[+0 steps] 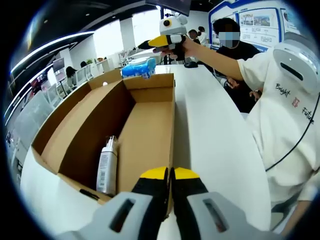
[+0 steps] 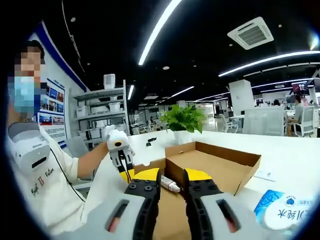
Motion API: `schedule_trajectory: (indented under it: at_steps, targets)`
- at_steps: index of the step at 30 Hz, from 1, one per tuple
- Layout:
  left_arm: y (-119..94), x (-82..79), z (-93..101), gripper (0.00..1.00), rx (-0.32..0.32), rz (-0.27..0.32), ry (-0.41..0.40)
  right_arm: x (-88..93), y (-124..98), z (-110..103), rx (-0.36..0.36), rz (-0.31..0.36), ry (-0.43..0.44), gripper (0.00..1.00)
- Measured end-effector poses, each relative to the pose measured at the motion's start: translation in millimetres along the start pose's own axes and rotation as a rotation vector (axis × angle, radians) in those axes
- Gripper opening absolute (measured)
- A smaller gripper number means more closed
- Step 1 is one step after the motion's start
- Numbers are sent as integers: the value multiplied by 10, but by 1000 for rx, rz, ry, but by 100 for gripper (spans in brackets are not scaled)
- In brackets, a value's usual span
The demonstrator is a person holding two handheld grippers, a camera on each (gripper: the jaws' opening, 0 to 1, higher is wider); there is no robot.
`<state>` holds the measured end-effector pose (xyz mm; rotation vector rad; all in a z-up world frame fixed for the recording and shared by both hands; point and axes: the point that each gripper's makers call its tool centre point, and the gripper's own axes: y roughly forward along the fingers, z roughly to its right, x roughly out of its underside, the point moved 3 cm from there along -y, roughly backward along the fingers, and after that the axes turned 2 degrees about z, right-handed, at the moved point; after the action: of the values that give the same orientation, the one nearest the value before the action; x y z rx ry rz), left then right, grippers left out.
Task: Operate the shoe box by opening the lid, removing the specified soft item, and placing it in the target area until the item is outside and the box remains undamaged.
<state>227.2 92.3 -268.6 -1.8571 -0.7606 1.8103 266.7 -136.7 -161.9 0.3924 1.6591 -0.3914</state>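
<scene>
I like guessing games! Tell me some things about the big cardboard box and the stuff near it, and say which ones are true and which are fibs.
1. The cardboard box is open. True.
2. A white bottle lies inside the box. True.
3. The blue packet is inside the box. False: it sits on the white table, beyond the box's far end.
4. The left gripper is shut on the box's wall. True: its jaws pinch the cardboard edge.
5. The right gripper holds the blue packet. False: its jaws are slightly apart with nothing between them.
6. A red plant stands on the table. False: the potted plant is green.
</scene>
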Motion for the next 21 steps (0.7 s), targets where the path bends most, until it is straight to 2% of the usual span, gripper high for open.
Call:
schedule_trajectory:
  at_steps: [1,4,7,13,15,19,21]
  targets:
    - [1,1,2,2,1,-2,-1,-22,30,-30,-15,20,9,22]
    - [1,-1,8,2,1,2,-1,-33,69,-42,-19,23,17,25]
    - [4,-4,12,2,0,0,-1,-26,128,-75,-30,15,-10,28]
    - [4,-7,11,2,-1,2,-5,-49,220,-131,-46,-7,1,30]
    - [7,-7,11,2,-3,-2,-9,-37,231,-121,-34,-13,-5,29]
    - [9,-7,0,2,-15,-2,-18,-74,257,-103,-27,21,28,27]
    - [9,-6,-2,2,-15,-3,-17,-128,238,-79,6,56,-21,22]
